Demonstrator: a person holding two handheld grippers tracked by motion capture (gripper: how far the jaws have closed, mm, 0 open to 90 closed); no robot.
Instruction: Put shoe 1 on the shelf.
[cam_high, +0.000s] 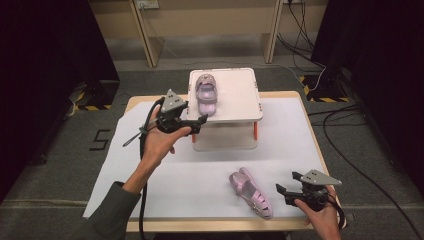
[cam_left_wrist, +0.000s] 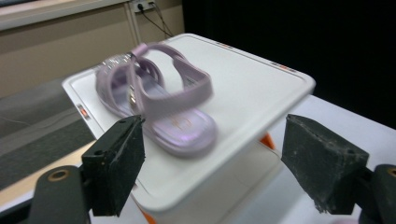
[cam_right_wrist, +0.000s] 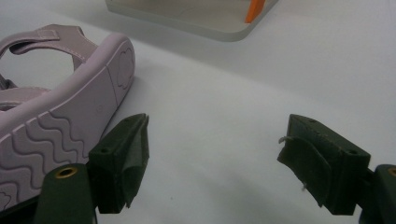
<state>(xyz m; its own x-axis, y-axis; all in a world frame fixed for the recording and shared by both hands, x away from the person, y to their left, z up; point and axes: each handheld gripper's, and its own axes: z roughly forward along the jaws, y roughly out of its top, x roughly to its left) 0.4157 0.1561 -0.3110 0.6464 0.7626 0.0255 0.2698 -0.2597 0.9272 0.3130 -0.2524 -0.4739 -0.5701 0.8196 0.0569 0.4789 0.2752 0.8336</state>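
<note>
Sandals are what I am handling, a lilac pair split between two levels. My worktop (cam_high: 295, 125), the largest thing, is covered with a white sheet and carries a white raised platform (cam_high: 240, 95) on orange legs at its far middle. One sandal (cam_high: 206, 92) sits upright on the left part of that platform, its sole flat on the white surface, straps arching above it; in the left gripper view it lies near the platform's near-left edge, just beyond my jaws. The other sandal (cam_high: 251, 192) lies tipped on its side on the sheet near the right front of the worktop, its wavy-grooved sole turned toward my right gripper.

My left gripper (cam_high: 192, 124) hangs at the platform's near-left corner, close to the first sandal but apart from it. Its jaws stand wide, with nothing between the pads (cam_left_wrist: 122, 158); the sandal is past them, untouched.

My right gripper (cam_high: 286, 186) rests low at the near right, just beside the second sandal. Its jaws are wide too, gripping nothing, with the sole just left of the left pad (cam_right_wrist: 126, 158) and bare white sheet between them.
</note>
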